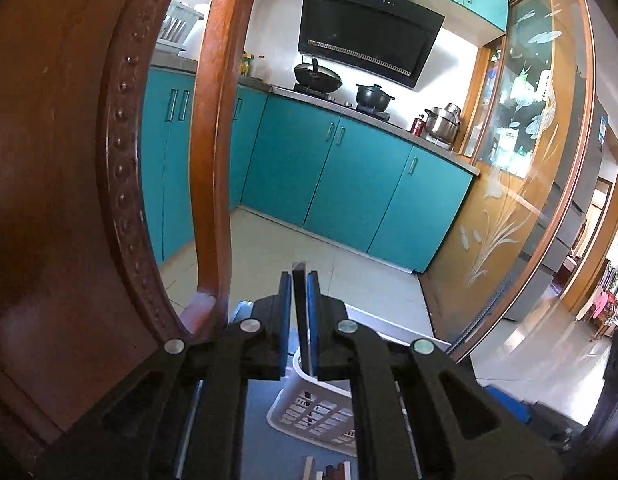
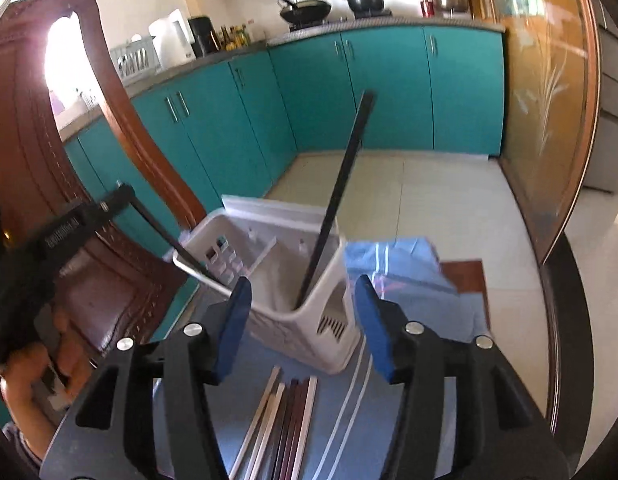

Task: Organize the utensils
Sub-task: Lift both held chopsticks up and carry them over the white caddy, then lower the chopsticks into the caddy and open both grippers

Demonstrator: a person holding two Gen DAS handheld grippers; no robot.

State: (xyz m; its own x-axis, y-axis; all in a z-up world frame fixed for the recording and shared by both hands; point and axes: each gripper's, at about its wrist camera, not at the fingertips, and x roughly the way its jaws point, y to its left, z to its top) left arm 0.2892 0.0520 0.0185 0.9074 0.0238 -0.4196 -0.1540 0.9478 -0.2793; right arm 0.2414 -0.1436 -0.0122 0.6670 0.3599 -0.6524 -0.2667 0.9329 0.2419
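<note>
- White slotted plastic basket [image 2: 309, 312] stood on blue cloth [image 2: 409, 280], one black chopstick [image 2: 337, 200] leaning inside.
- Right gripper [image 2: 305, 320] gaped, empty.
- Left gripper [image 1: 300, 292] pinched a thin black chopstick [image 1: 299, 276] above the basket.
- Flat chopsticks [image 2: 285, 420] lay alongside.

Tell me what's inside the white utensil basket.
One black chopstick stands leaning in the near compartment of the white basket. The other compartments look bare; the basket's floor is hidden by its walls.

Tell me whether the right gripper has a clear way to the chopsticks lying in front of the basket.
Probably yes. The right gripper is open and empty, and the loose chopsticks lie on the blue cloth just below it, nearer than the white basket. Nothing lies over them.
</note>
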